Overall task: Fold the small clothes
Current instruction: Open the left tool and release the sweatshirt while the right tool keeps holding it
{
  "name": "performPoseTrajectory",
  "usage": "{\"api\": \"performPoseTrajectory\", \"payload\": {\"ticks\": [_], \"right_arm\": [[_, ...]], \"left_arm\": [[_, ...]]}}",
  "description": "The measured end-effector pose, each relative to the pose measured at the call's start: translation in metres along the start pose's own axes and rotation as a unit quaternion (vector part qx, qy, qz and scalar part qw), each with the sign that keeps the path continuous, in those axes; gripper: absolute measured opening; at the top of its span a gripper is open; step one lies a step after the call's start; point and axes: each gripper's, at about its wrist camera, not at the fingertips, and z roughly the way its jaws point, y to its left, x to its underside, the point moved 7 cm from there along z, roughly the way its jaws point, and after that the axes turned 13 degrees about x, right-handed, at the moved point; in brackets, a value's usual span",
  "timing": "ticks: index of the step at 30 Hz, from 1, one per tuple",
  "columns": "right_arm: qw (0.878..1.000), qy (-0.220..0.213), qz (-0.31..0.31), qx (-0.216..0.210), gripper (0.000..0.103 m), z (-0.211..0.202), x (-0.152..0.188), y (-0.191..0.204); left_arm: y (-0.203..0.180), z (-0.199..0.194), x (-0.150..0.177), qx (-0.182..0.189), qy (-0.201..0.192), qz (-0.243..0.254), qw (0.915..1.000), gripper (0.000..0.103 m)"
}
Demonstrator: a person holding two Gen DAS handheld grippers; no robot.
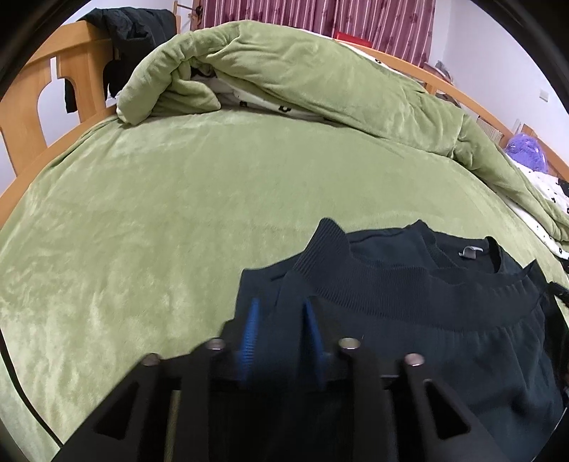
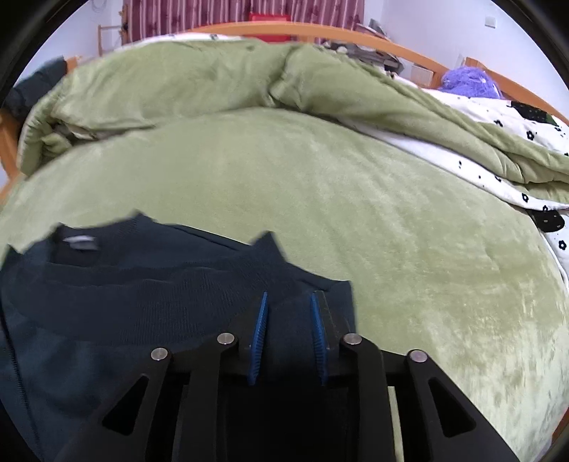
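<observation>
A dark navy sweater (image 1: 409, 320) lies on the green blanket (image 1: 160, 220), its ribbed hem (image 1: 391, 284) folded up close to the collar with the grey label (image 1: 469, 251). My left gripper (image 1: 281, 302) is over the sweater's left edge. Its blue pads (image 1: 250, 330) stand apart, with dark fabric in the gap and a ribbed corner poking up just beyond. In the right wrist view the same sweater (image 2: 124, 302) fills the lower left. My right gripper (image 2: 288, 294) is at its right edge, jaws apart, with cloth lying between the pads (image 2: 261, 330).
A rumpled green duvet (image 1: 302, 81) with a white flowered lining (image 2: 498, 142) is heaped along the back and right of the bed. A wooden bed frame (image 1: 32, 99) carries black clothing (image 1: 138, 32). A purple fluffy thing (image 2: 469, 81) sits at the far right.
</observation>
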Motion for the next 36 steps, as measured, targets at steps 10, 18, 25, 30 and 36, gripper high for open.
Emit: {"api": "performPoseTrajectory", "payload": {"ticks": [10, 18, 25, 30, 36], "right_arm": [[0.978, -0.045, -0.083, -0.185, 0.033, -0.122, 0.05, 0.15], [0.986, -0.005, -0.101, -0.13, 0.024, -0.1, 0.098, 0.198], [0.991, 0.007, -0.062, -0.119, 0.021, -0.127, 0.096, 0.191], [0.977, -0.051, -0.111, -0.173, 0.043, -0.191, 0.109, 0.229], [0.948, -0.072, -0.19, -0.244, 0.054, -0.242, 0.149, 0.309]], "left_arm": [[0.015, -0.046, 0.02, -0.008, -0.013, -0.013, 0.9998, 0.051], [0.04, -0.081, 0.043, -0.018, -0.02, -0.012, 0.9996, 0.054], [0.062, -0.102, 0.053, -0.027, -0.032, -0.026, 0.9987, 0.054], [0.1, -0.12, 0.055, -0.041, -0.043, -0.066, 0.9961, 0.055], [0.146, -0.141, 0.065, -0.064, -0.048, -0.1, 0.9919, 0.056]]}}
